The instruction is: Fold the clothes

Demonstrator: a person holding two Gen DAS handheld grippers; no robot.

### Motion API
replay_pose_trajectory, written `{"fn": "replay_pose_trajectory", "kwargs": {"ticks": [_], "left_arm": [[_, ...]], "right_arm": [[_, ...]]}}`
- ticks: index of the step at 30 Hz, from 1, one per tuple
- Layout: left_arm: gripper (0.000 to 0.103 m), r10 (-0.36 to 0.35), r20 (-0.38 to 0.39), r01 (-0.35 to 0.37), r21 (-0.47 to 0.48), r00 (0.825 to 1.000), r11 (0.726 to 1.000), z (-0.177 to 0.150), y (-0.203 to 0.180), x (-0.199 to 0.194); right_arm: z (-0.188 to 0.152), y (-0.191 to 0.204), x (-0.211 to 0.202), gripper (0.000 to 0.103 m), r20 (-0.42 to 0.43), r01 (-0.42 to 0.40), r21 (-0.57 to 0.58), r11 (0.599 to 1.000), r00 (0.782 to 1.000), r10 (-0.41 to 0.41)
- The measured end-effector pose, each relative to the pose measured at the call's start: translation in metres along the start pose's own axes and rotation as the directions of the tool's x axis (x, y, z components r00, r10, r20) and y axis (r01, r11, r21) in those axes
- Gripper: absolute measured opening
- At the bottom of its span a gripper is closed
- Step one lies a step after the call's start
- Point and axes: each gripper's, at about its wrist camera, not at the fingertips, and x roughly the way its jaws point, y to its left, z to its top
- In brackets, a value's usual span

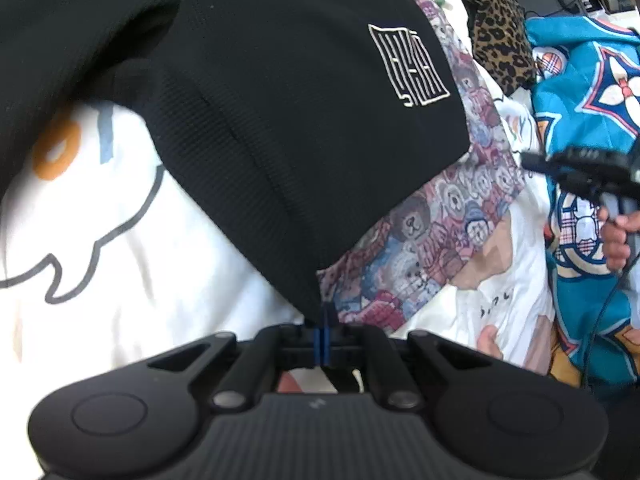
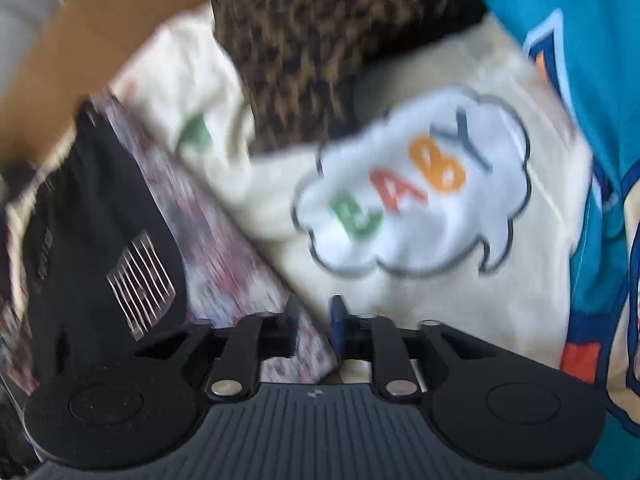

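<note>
Meanwhile left gripper (image 1: 323,320) pinches black garment (image 1: 248,92); right gripper (image 2: 316,326) gapes over cream sweatshirt (image 2: 500,300).

You are working in what is looking like a home, at a surface heaped with laundry. A white cotton sheet with a grey cloud outline (image 1: 120,240) is lying under a leopard-print brown fabric (image 1: 496,28), a teal patterned cloth (image 1: 580,92) and a teddy-bear print textile (image 1: 416,248). A brown cardboard flap (image 2: 100,28) is showing behind; the rest is too blurred to tell.
</note>
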Motion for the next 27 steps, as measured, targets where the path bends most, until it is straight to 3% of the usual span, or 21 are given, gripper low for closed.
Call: {"fn": "replay_pose_trajectory", "kwargs": {"ticks": [3, 6, 9, 11, 12, 13, 16, 23, 27], "left_arm": [[0.002, -0.002, 0.001, 0.002, -0.011, 1.000, 1.000, 0.001, 0.000, 0.002], [0.002, -0.001, -0.002, 0.001, -0.014, 1.000, 1.000, 0.002, -0.001, 0.003], [0.002, 0.006, -0.007, -0.007, -0.009, 1.000, 1.000, 0.005, -0.003, 0.003], [0.002, 0.008, -0.007, -0.008, -0.009, 1.000, 1.000, 0.006, -0.004, 0.003], [0.002, 0.007, -0.005, -0.007, -0.009, 1.000, 1.000, 0.007, -0.005, 0.002], [0.002, 0.005, -0.003, -0.005, -0.009, 1.000, 1.000, 0.007, -0.006, 0.002], [0.002, 0.001, -0.001, -0.001, -0.009, 1.000, 1.000, 0.008, -0.007, 0.002], [0.002, -0.104, 0.035, 0.105, -0.011, 0.994, 0.994, 0.008, -0.016, -0.004], [0.002, -0.098, 0.017, 0.098, 0.014, 0.995, 0.995, 0.010, -0.020, 0.004]], "right_arm": [[-0.001, 0.005, 0.010, 0.034, -0.043, -0.003, -0.035, 0.999, 0.999, 0.001], [-0.006, 0.007, 0.027, 0.035, -0.094, 0.052, -0.083, 0.995, 0.994, -0.060], [-0.013, 0.003, 0.039, 0.035, -0.116, 0.056, -0.072, 0.996, 0.991, -0.064], [-0.015, 0.006, 0.041, 0.025, -0.119, 0.054, -0.089, 0.995, 0.991, -0.064], [-0.016, 0.009, 0.042, 0.005, -0.126, 0.052, -0.108, 0.993, 0.990, -0.065], [-0.015, 0.014, 0.041, 0.003, -0.138, 0.053, -0.138, 0.989, 0.988, -0.072], [-0.008, 0.028, 0.033, 0.002, -0.151, 0.074, -0.225, 0.972, 0.982, -0.110], [0.011, 0.032, -0.002, 0.002, -0.111, 0.118, -0.245, 0.962, 0.983, -0.149], [0.007, 0.032, -0.008, 0.002, -0.127, 0.157, -0.279, 0.947, 0.972, -0.199]]}}
